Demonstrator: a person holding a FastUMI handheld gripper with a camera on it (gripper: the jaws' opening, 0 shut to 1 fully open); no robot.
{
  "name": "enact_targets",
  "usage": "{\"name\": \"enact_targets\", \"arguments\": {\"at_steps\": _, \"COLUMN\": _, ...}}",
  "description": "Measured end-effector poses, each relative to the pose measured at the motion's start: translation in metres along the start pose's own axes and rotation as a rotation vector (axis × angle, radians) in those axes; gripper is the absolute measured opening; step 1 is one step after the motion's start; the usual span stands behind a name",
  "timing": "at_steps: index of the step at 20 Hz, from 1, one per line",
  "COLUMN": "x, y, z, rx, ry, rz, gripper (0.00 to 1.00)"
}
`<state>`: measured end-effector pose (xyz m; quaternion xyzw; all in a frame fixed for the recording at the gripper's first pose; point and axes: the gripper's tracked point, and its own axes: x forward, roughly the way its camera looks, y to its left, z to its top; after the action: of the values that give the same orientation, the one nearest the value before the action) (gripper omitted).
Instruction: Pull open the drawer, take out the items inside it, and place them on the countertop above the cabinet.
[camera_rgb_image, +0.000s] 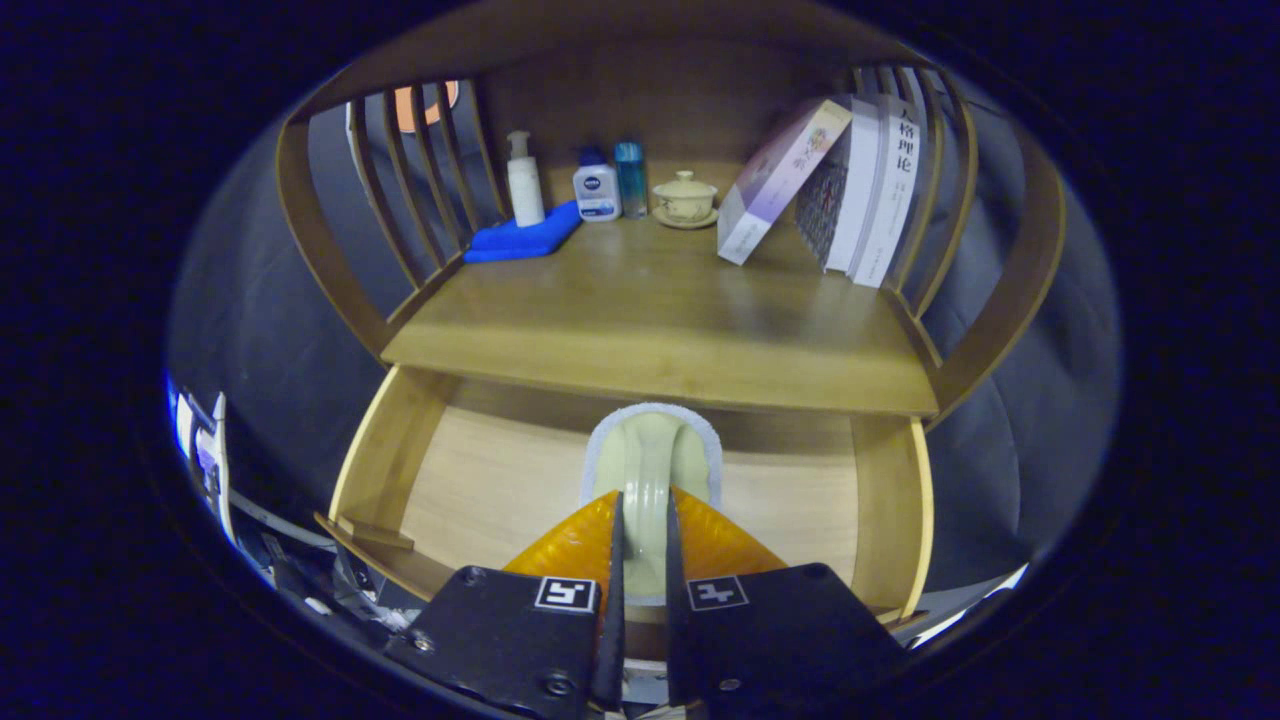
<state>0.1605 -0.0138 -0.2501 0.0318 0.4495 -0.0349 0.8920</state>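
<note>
Hand-held gripper (643, 530) clamping pale brush (650, 460), over open drawer (480, 480)

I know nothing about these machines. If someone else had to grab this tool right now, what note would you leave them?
Gripper: shut on the brush handle; both fingers press its pale arch.
Drawer: pulled open below the countertop. The brush sits over the drawer's floor, its white-edged base just ahead of the fingers.
Done: drawer opened, brush gripped.
Left: lift the brush out and set it on the countertop, probably on the bare middle, short of the blue cloth, bottles, lidded cup and books. I can't tell if anything else lies in the drawer.
</note>
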Motion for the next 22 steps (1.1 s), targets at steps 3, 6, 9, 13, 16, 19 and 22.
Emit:
{"name": "enact_targets", "arguments": {"at_steps": 3, "x": -0.007, "y": 0.006, "z": 0.021, "rx": 0.001, "ry": -0.018, "rz": 0.015, "gripper": 0.20}}
{"name": "enact_targets", "arguments": {"at_steps": 6, "x": -0.007, "y": 0.013, "z": 0.038, "rx": 0.027, "ry": -0.011, "rz": 0.046, "gripper": 0.20}}
{"name": "enact_targets", "arguments": {"at_steps": 9, "x": 0.001, "y": 0.010, "z": 0.061, "rx": 0.028, "ry": -0.017, "rz": 0.031, "gripper": 0.20}}
{"name": "enact_targets", "arguments": {"at_steps": 13, "x": 0.019, "y": 0.008, "z": 0.082, "rx": 0.052, "ry": -0.013, "rz": 0.018, "gripper": 0.20}}
{"name": "enact_targets", "arguments": {"at_steps": 16, "x": 0.038, "y": 0.001, "z": 0.091, "rx": 0.064, "ry": 0.013, "rz": -0.005, "gripper": 0.20}}
{"name": "enact_targets", "arguments": {"at_steps": 19, "x": 0.052, "y": 0.000, "z": 0.106, "rx": 0.075, "ry": 0.020, "rz": -0.014, "gripper": 0.20}}
{"name": "enact_targets", "arguments": {"at_steps": 22, "x": 0.065, "y": 0.001, "z": 0.124, "rx": 0.103, "ry": 0.020, "rz": -0.017, "gripper": 0.20}}
